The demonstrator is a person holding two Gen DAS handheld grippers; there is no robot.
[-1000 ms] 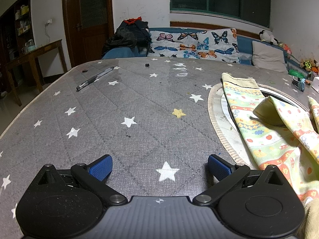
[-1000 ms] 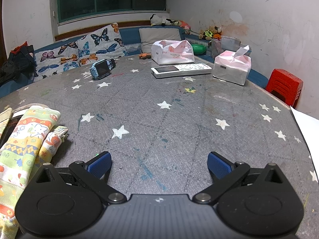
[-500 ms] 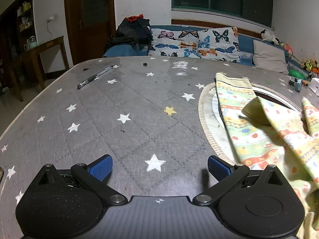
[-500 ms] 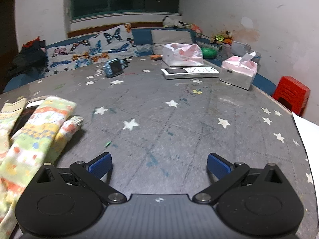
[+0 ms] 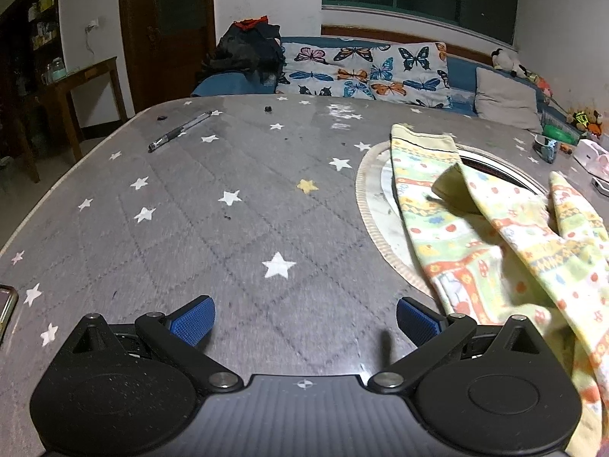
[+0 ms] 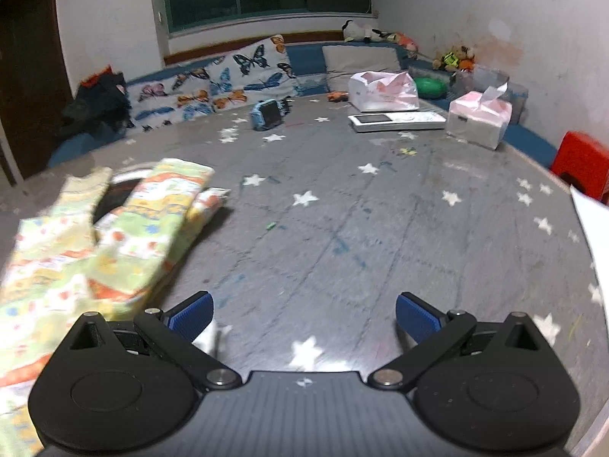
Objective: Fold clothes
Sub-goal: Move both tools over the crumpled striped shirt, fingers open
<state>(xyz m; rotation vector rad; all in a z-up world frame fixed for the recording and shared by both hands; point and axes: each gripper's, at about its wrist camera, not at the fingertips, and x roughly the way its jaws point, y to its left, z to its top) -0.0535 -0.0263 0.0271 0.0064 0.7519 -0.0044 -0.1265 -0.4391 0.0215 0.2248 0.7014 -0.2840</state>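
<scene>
Both our left gripper [image 5: 304,320] and right gripper [image 6: 304,316] gape empty; the patterned yellow-green cotton garment [image 5: 506,243] runs off-frame, blurred in the right view.

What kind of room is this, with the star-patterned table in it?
Probably a lived-in family living room: butterfly-print cushions line a blue bench sofa under the window, soft toys sit in the corner, and tissue packs and a remote lie on the table.

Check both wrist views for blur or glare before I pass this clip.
Left wrist view: mostly sharp, pen crisp, slight smear near the left tongs, glare patch far on the table. Right wrist view: motion-blurred, patterned garment and stars smeared; right tongs sharp.
</scene>
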